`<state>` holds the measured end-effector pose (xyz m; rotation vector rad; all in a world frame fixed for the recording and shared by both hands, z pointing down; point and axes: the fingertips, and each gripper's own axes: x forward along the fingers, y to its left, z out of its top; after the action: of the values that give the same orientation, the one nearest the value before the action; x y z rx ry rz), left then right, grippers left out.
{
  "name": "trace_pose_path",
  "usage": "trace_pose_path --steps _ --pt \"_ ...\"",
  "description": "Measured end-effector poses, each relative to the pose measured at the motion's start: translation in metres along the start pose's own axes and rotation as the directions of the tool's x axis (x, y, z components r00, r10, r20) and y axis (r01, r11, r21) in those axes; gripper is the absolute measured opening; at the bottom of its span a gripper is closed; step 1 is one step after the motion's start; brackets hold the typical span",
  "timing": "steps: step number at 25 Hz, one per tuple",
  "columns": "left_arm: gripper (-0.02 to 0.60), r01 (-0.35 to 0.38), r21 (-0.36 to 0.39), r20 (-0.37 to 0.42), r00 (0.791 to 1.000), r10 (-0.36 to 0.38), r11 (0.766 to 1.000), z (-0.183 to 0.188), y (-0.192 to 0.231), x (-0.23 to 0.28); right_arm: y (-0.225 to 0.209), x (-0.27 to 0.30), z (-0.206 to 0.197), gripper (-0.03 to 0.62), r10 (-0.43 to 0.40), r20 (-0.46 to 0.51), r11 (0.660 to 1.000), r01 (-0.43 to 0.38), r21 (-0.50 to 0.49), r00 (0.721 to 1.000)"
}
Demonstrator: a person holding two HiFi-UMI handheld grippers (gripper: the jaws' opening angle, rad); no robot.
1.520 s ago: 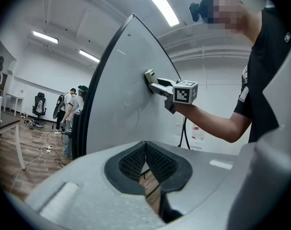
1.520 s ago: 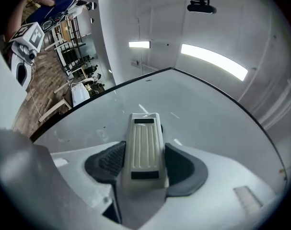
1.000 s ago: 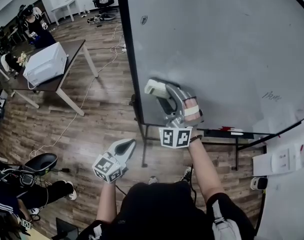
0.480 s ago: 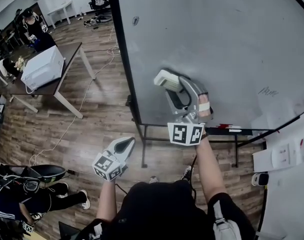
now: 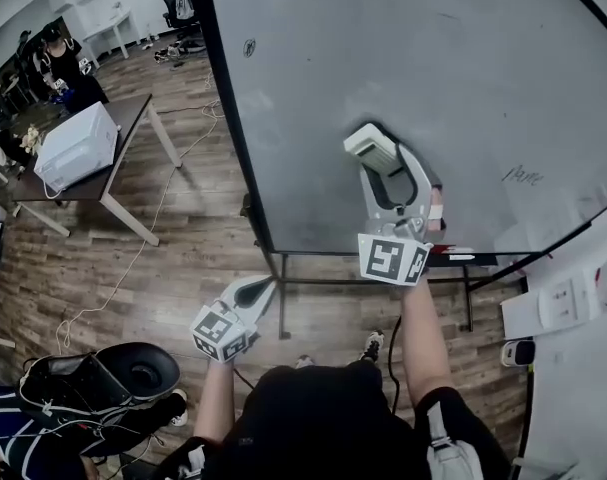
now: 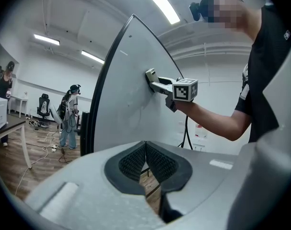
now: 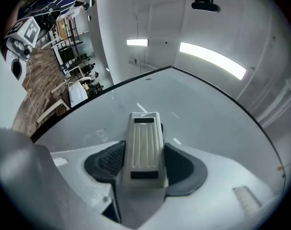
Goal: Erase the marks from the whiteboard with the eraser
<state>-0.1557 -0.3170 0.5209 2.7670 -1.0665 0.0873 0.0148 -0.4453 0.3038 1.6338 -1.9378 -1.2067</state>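
Observation:
A large whiteboard (image 5: 413, 78) stands on a frame in front of me. My right gripper (image 5: 375, 153) is shut on a white eraser (image 5: 368, 144), which is pressed flat against the board near its lower middle. The right gripper view shows the ribbed eraser (image 7: 144, 147) clamped between both pads against the board (image 7: 207, 128). A small written mark (image 5: 520, 175) sits to the eraser's right and a small round mark (image 5: 249, 47) at the upper left. My left gripper (image 5: 253, 293) hangs low, away from the board, shut on nothing. In the left gripper view its pads (image 6: 146, 163) meet.
A tray (image 5: 463, 259) with markers runs along the board's bottom edge. A dark table (image 5: 123, 128) carrying a white box (image 5: 75, 146) stands to the left on wood flooring. A person (image 5: 73, 408) sits at lower left. Cables trail across the floor.
My right gripper has slid the eraser rightward and up across the board. The left gripper has barely moved. The seated person at lower left has shifted.

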Motion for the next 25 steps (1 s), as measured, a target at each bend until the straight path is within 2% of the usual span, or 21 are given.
trace_pose_path --steps 5,9,12,18,25 --pt "0.012 -0.073 -0.020 0.001 0.997 0.073 0.997 -0.005 0.011 -0.022 0.059 0.015 0.025 0.256 0.105 0.070 0.993 -0.101 -0.056 0.992" --pt "0.012 -0.139 -0.040 0.002 0.990 0.139 0.989 -0.011 0.020 -0.044 0.127 0.022 0.040 0.256 0.229 0.105 0.970 -0.218 -0.105 0.968" --pt "0.012 -0.181 -0.052 0.001 0.983 0.182 0.982 -0.015 0.026 -0.059 0.149 0.023 0.044 0.256 0.265 0.109 0.961 -0.253 -0.111 0.958" --pt "0.011 -0.195 -0.067 0.022 0.980 0.197 0.978 -0.009 0.032 -0.069 0.137 0.019 0.047 0.256 0.270 0.113 0.962 -0.262 -0.082 0.956" --pt "0.012 -0.089 -0.034 0.026 0.996 0.090 0.995 0.001 0.016 -0.029 0.073 0.006 0.014 0.256 0.171 0.052 0.985 -0.168 -0.048 0.984"
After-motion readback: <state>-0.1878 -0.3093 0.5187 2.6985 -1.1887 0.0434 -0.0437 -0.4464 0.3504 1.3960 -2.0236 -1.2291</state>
